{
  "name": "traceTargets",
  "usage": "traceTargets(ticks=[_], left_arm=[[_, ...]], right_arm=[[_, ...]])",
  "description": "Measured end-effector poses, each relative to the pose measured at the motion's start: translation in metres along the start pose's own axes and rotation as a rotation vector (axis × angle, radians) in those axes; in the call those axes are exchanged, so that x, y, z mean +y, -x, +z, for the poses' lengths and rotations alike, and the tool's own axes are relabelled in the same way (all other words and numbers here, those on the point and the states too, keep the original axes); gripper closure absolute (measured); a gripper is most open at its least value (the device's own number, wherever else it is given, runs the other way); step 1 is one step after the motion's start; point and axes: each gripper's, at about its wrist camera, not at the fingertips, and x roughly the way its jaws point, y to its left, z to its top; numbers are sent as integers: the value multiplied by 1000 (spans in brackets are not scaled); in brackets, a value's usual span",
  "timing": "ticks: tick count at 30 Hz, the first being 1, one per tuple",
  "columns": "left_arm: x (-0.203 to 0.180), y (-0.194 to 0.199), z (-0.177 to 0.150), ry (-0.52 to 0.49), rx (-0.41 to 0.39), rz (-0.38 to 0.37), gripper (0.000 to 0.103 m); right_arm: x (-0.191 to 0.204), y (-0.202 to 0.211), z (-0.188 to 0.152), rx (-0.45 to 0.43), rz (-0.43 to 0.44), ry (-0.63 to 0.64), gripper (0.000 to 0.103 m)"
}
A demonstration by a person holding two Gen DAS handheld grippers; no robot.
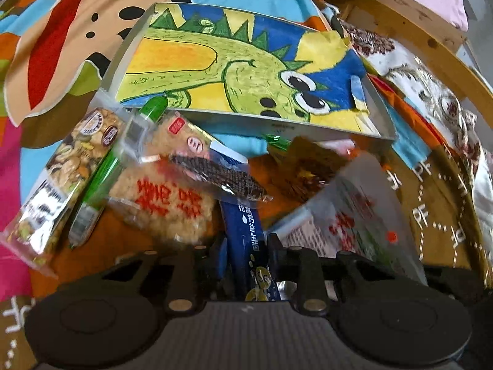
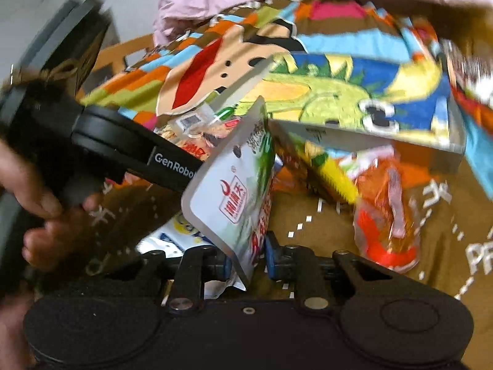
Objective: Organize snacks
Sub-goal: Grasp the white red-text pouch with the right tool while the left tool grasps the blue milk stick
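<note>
Both grabs look shaky: the left gripper [image 1: 246,256] pinches a slim dark-blue stick packet [image 1: 250,240] by its end, while the right gripper [image 2: 248,259] clamps the corner of a white-and-green foil pouch [image 2: 234,191], tilted upward. Either could slip before reaching the shallow grey box with the dinosaur drawing [image 1: 246,71] just beyond the loose snacks.

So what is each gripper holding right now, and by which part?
The left gripper pinches the blue stick packet near its lower end. The right gripper clamps the white snack pouch at its bottom edge.
</note>
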Motion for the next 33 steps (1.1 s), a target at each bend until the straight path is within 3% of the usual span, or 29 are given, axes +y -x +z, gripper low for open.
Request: traceTargets(ticks=[8, 19, 28, 33], left_arm=[[4, 23, -28, 2, 17, 38, 75], [6, 40, -43, 38, -38, 64, 76], [12, 56, -44, 96, -123, 48, 77], [11, 62, -46, 102, -146, 40, 78]], right_arm=[[26, 11, -9, -65, -140, 254, 81], [45, 17, -21, -186, -300, 487, 83], [49, 24, -20, -292, -376, 577, 88], [47, 25, -18, -305, -384, 573, 88]])
